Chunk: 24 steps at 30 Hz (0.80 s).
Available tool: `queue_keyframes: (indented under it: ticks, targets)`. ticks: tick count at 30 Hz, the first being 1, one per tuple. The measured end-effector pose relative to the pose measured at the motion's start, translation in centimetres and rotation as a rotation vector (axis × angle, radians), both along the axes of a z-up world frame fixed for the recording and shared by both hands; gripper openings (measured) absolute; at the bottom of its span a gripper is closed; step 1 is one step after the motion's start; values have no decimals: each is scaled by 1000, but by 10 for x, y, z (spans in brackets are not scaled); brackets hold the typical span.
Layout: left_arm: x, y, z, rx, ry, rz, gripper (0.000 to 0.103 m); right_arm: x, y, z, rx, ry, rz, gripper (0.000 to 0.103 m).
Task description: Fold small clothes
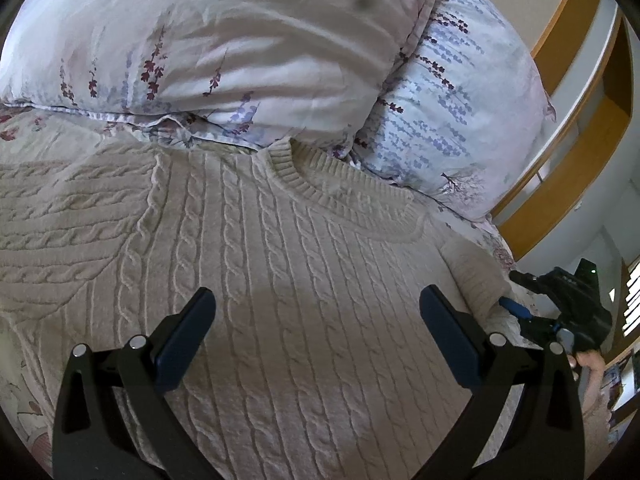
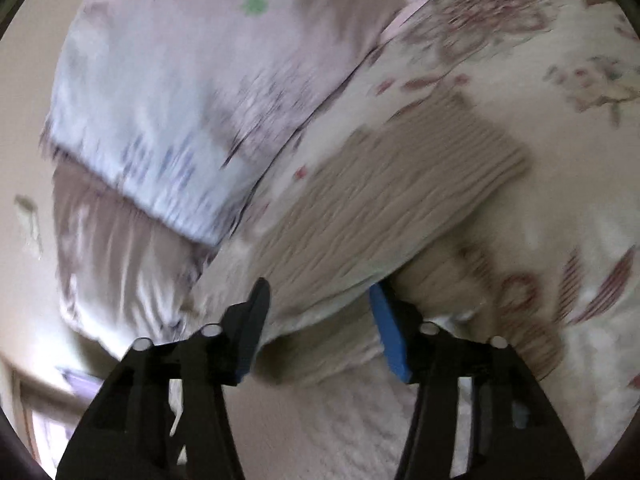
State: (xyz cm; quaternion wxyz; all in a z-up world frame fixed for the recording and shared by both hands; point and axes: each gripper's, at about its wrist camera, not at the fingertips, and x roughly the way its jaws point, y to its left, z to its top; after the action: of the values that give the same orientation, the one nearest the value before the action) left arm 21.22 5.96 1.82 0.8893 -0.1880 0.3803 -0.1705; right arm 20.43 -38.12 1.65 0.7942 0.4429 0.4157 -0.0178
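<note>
A cream cable-knit sweater (image 1: 280, 260) lies flat on the bed, front up, with its neck toward the pillows. My left gripper (image 1: 316, 308) hovers open over the sweater's chest with nothing between its fingers. At the sweater's right edge, the folded sleeve (image 1: 476, 272) meets my right gripper (image 1: 515, 307), held by a person's hand (image 1: 592, 364). The right wrist view is blurred. It shows the right gripper (image 2: 320, 312) with jaws apart and the ribbed sleeve (image 2: 380, 200) draped between and beyond them; the blue pads do not press on the cloth.
Two floral pillows (image 1: 240, 40) (image 1: 460, 100) lie just behind the sweater's neck. A wooden shelf unit (image 1: 580, 100) stands at the far right. The floral bedsheet (image 2: 560, 80) spreads around the sleeve, with a pillow (image 2: 180, 100) to its left.
</note>
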Motion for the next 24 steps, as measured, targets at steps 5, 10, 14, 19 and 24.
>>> queue_keyframes:
  ticks: [5,10,14,19,24]
  targets:
    - [2,13,0,-80,6,21,101,12,0,3,-168,59,-65,16]
    - [2,28,3,-153,-14,64,101,26,55,47,-501,-60,15,9]
    - [0,41,4,-220,-32,101,100,29,128,84,-599,-251,238,9]
    - [1,51,-4,-340,2,89,88,23,265,52,-567,-252,816,15]
    - [5,48,-12,-343,43,69,82,17,277,12,-419,-105,911,22]
